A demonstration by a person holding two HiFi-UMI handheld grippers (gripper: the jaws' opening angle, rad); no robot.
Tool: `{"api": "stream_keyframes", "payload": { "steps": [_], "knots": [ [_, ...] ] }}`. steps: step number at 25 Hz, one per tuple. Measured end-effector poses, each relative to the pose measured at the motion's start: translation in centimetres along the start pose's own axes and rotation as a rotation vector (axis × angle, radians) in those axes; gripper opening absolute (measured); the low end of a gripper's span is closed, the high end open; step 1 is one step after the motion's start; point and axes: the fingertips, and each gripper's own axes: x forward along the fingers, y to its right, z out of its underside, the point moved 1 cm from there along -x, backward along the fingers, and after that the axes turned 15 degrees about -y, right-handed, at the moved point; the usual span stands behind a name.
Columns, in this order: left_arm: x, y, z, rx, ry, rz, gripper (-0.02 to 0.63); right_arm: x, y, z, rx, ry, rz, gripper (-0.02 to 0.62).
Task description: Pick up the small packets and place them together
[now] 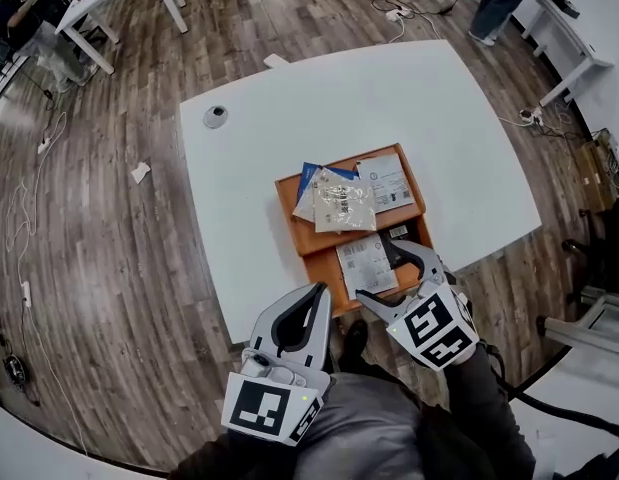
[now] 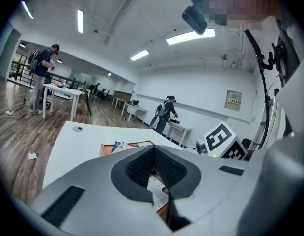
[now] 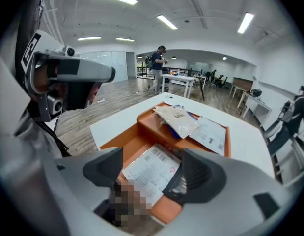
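Checking claws: right claw (image 1: 397,273) has its jaws apart, nothing gripped, poised over the white labelled packet (image 1: 364,265) in the near compartment of the orange tray (image 1: 289,208). — A

Left one? — B

Left claw (image 1: 317,290) has its jaws together and is empty, off the near edge of the tabletop (image 1: 389,98), just short of the tray. — A

Where are the other packets? — B

Far compartment: silvery packet (image 1: 344,206) lying on a blue packet (image 1: 311,176), white printed packet (image 1: 386,183) beside them toward the tray's right edge. Looks like the gathering pile. — A

Step in hand? — B

Likely grabbing the near packet to join that pile. It lies flat, so I'd tip one jaw under a free edge and pinch the film only. A dark flat item (image 1: 394,236) touches its right side. Can't tell what it is, so keep the jaw off it. — A

Risks? — B

The thin packet may slide against the tray wall or slip out. Close fully before lifting, clear the divider, then set it on the pile. — A
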Motion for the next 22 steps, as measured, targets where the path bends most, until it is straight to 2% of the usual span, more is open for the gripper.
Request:
{"api": "stream_keyframes", "payload": {
  "steps": [3,7,14,18,20,21,22],
  "knots": [
    [0.3,-1.4,0.0,-0.012,0.004,-0.020,0.002,2.2,-0.2,0.0,-0.041,-0.058,-0.008,0.380],
    [0.4,-3.1,-0.4,-0.030,0.001,-0.039,0.002,5.1,-0.4,0.6,-0.111,-0.193,-0.001,0.380],
    [0.2,-5.5,-1.8,-0.052,-0.010,-0.060,0.002,7.8,-0.4,1.2,-0.109,-0.371,-0.054,0.380],
    [1.0,-6.6,-1.6,-0.062,-0.022,-0.062,0.002,8.6,-0.2,1.4,-0.110,-0.410,-0.089,0.377],
    [1.2,-6.8,-1.7,-0.064,-0.025,-0.060,0.002,8.4,0.0,1.2,-0.112,-0.401,-0.080,0.352],
    [1.3,-6.8,-1.7,-0.064,-0.026,-0.059,0.002,8.3,0.3,1.0,-0.114,-0.391,-0.064,0.301],
    [1.4,-6.8,-1.7,-0.064,-0.027,-0.058,0.002,8.2,0.6,0.8,-0.117,-0.382,-0.044,0.176]
  ]
}}
